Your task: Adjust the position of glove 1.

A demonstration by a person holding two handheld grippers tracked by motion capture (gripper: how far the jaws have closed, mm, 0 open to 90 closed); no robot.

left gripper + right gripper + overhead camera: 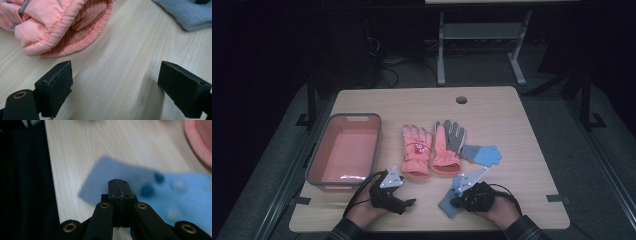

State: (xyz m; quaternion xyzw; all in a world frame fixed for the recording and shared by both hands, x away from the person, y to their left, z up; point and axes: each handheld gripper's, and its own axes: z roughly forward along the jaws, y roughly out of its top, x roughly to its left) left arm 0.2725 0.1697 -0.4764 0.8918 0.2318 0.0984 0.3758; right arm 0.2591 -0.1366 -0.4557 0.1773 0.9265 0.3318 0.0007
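Observation:
My right gripper is shut on a light blue glove with dark dots, which hangs blurred around the closed jaws. From above, that blue glove sits at the right gripper near the table's front edge. My left gripper stands open over bare wood, nothing between its jaws, and it rests low at the front. Just beyond it lies the cuff of a pink glove. Two pink gloves lie side by side mid-table. A second blue glove lies to their right.
A pink bin with a grey rim stands on the left of the table. A cable hole is near the far edge. A grey-blue glove's edge shows beyond the left gripper. A desk frame stands behind.

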